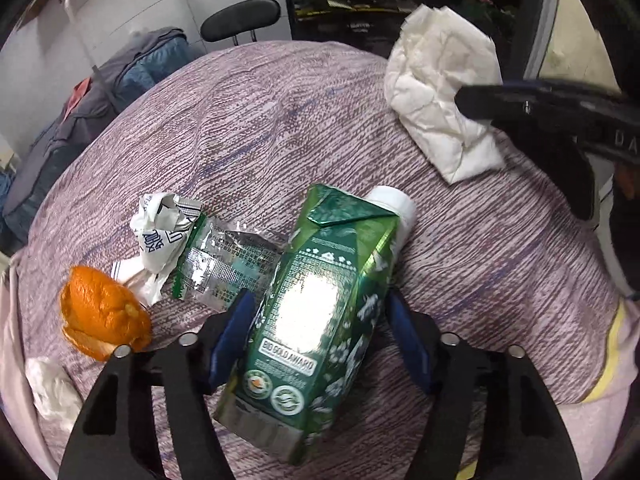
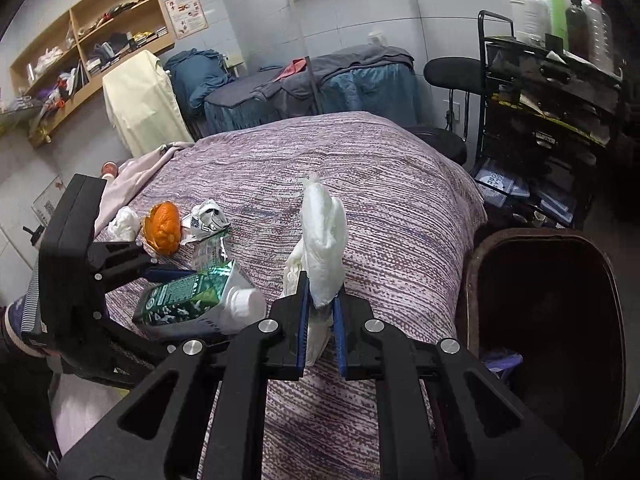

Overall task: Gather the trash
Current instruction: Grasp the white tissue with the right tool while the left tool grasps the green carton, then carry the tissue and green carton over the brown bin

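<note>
1. The right gripper [image 2: 320, 316] has its blue pads pinched on one crumpled white tissue [image 2: 323, 248], which stands up from between the fingers, lifted above the purple bedspread [image 2: 384, 184].
2. The left gripper [image 1: 320, 312] sits low over the bed with its jaws spread either side of one green carton [image 1: 316, 312]. The left pad is against the carton; whether the right one touches it I cannot tell.
3. The carton lies on its side, white cap pointing away from the left gripper.
4. Beside it I count one silver foil wrapper [image 1: 224, 264], one crumpled printed wrapper [image 1: 160, 228], one orange peel [image 1: 104, 316] and one small white wad [image 1: 52, 388].
5. One dark bin [image 2: 548, 328] stands just off the bed's right edge.
</note>
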Available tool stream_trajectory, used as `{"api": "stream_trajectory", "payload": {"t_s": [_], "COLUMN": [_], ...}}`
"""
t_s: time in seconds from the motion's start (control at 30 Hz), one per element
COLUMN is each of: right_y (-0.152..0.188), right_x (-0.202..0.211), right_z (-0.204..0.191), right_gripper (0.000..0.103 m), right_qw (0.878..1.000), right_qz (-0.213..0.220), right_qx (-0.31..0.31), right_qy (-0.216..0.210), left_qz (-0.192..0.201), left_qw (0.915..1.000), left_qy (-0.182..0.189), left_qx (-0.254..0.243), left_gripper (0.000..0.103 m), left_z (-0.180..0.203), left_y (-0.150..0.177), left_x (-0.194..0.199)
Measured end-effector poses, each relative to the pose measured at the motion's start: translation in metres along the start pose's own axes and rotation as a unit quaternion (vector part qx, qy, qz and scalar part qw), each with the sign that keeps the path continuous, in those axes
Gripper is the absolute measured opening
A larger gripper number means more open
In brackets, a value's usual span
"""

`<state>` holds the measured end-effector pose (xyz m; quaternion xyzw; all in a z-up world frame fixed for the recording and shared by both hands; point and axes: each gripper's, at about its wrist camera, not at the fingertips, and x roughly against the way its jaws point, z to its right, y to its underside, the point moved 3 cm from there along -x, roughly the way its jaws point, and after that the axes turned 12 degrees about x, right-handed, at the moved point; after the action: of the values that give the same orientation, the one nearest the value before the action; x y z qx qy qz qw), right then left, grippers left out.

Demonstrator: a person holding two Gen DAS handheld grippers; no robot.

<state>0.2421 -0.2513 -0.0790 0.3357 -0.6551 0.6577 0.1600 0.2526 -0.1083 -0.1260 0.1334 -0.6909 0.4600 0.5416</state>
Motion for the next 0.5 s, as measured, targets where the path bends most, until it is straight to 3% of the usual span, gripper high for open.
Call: {"api": "stream_trajectory", "payload": {"t_s": [0.23, 0.5], "right_y": [0.006, 0.013], "right_x": [0.017, 0.041], "right_z": [0.003, 0.008], "right_gripper": [0.012, 0.012], "right_qw": [1.000, 0.999], "right_qz": [0.017, 0.035], "right_qx": [-0.012, -0.024], "right_qy": [-0.004, -0.007], "left_qz": [0.033, 0.061], "left_qw": [0.9970, 0.9911], "left_qy": [0.035, 0.048], "left_qx": [0.061, 0.108], "left_gripper": [0.048, 0.048], "left_z": [0.006, 0.016], "left_y": [0.001, 0.006], "left_x": [0.019, 0.031]}}
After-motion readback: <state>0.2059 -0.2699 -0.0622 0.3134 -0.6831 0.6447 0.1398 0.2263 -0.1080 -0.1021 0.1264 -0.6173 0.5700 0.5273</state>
